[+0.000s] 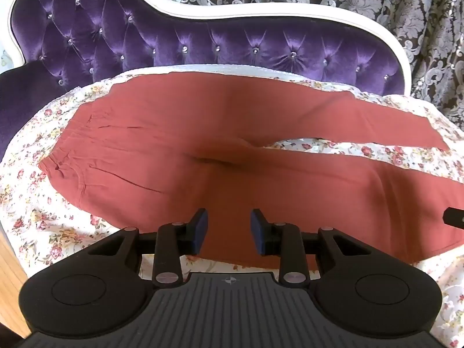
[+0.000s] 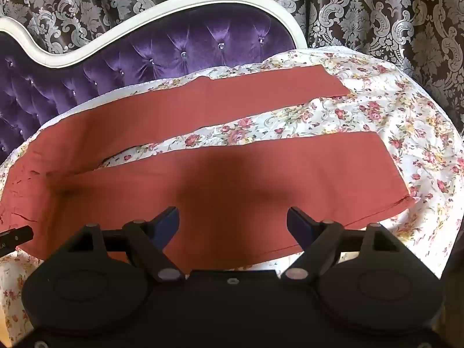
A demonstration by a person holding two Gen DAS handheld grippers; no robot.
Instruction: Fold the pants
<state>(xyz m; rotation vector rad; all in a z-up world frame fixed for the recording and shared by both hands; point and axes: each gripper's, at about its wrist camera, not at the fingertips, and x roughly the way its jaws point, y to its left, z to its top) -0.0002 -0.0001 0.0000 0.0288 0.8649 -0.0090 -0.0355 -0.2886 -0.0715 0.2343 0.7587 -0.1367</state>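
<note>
Nearest the lens in the left wrist view, the left gripper (image 1: 229,230) hovered over the near edge of the pants (image 1: 203,150), its two blue-padded fingers (image 1: 200,230) set a narrow gap apart with nothing between them. One pair of rust-red pants lay spread flat on a floral sheet (image 1: 43,203) covering the seat of a purple tufted sofa (image 1: 145,37) with a white curved frame (image 1: 261,14).

At the far left sat the gathered waistband (image 1: 58,168), creased and wrinkled. Moving right, the seat of the pants showed a soft dimple at the crotch, and from there two legs ran off to the right with a strip of floral sheet showing between them. A dark tip of the right gripper (image 1: 453,217) poked in at the right edge of that view.

In the right wrist view the right gripper (image 2: 233,226) hung above the near leg (image 2: 261,179), its fingers spread wide and empty, casting a shadow on the cloth. The far leg (image 2: 232,95) lay well apart from the near one, both hems ending on the sheet at the right. Behind the sofa hung a dark damask curtain (image 2: 377,14) with silver-grey scrolls. Nothing lay on the pants or stood between either gripper and the fabric.
</note>
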